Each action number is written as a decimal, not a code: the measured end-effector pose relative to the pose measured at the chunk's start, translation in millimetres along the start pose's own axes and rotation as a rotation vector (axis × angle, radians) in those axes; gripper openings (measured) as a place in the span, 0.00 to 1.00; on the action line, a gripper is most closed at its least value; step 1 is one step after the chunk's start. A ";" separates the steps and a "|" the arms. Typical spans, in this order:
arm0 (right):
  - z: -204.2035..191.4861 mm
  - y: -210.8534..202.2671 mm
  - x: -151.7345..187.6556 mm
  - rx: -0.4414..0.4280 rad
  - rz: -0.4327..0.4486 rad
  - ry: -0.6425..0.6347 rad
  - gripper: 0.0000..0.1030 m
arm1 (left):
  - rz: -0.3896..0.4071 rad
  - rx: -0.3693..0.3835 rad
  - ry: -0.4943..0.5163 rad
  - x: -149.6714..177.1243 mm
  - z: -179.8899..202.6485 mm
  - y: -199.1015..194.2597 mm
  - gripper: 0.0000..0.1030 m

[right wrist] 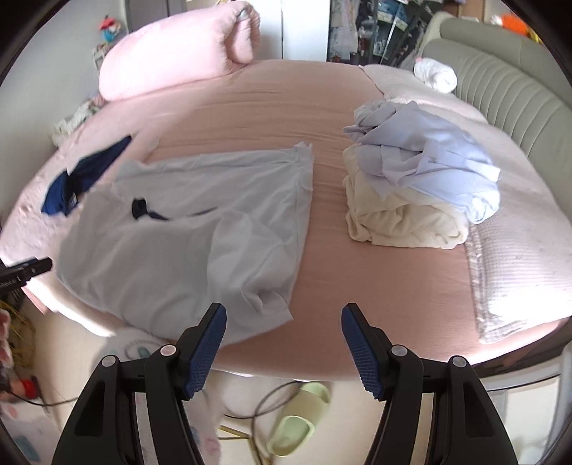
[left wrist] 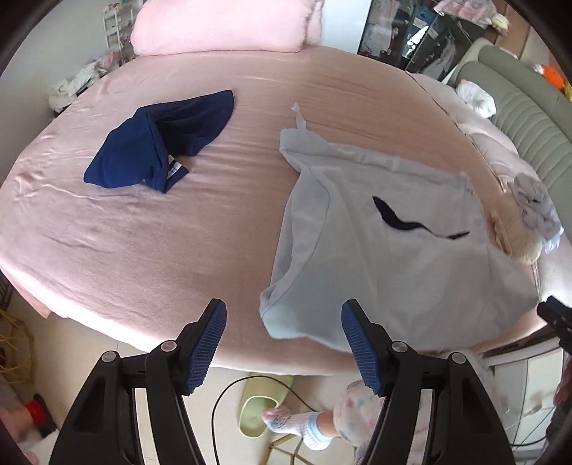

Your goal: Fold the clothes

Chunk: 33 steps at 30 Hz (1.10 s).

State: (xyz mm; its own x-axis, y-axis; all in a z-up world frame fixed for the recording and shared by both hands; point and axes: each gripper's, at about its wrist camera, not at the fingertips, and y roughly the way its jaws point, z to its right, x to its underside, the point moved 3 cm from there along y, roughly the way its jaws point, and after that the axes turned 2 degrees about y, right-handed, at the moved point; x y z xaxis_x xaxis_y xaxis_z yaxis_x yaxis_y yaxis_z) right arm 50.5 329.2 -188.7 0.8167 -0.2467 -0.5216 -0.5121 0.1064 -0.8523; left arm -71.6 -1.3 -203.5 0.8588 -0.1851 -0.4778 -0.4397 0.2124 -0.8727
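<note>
A pale blue garment (left wrist: 386,250) with a dark mark lies spread near the front edge of the pink bed (left wrist: 143,257); it also shows in the right wrist view (right wrist: 200,232). A folded navy garment (left wrist: 161,143) lies further back on the left, and shows in the right wrist view (right wrist: 82,175). My left gripper (left wrist: 284,343) is open and empty at the garment's near left corner. My right gripper (right wrist: 284,343) is open and empty just right of the garment's near right corner. A heap of lilac (right wrist: 425,157) and cream (right wrist: 397,221) clothes sits to the right.
A big pink pillow (left wrist: 221,25) lies at the back of the bed. A grey padded headboard (right wrist: 507,78) runs along the right. A pale blanket (right wrist: 518,257) covers the bed's right side. A green slipper (right wrist: 296,425), a cable and the person's socked foot (left wrist: 304,425) are on the floor.
</note>
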 end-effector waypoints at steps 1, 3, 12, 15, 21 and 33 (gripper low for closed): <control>0.6 1.6 -2.8 -0.015 -0.005 0.018 0.65 | 0.005 0.002 0.009 -3.3 1.9 0.7 0.63; 1.6 5.3 -7.0 -0.044 -0.014 0.058 0.65 | 0.014 0.005 0.027 -9.8 5.8 2.0 0.63; -3.2 33.4 -18.2 -0.149 -0.101 0.178 0.65 | -0.061 0.166 -0.093 -25.2 -1.3 40.2 0.63; -5.5 42.3 -17.8 -0.138 -0.119 0.191 0.65 | -0.075 0.273 -0.187 -30.4 -3.3 49.8 0.63; 1.4 56.0 -23.1 -0.187 -0.129 0.282 0.65 | -0.093 0.308 -0.192 -48.5 5.7 72.0 0.63; -1.6 72.9 -19.7 -0.171 -0.117 0.265 0.19 | -0.116 0.318 -0.131 -41.4 17.4 73.8 0.15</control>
State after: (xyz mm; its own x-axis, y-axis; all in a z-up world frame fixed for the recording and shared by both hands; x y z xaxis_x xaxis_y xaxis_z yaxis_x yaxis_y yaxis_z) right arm -3.4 340.3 -240.6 0.7866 -0.4918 -0.3733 -0.4745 -0.0948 -0.8751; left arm -135.1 38.8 -246.4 0.9336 -0.1048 -0.3426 -0.2516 0.4890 -0.8352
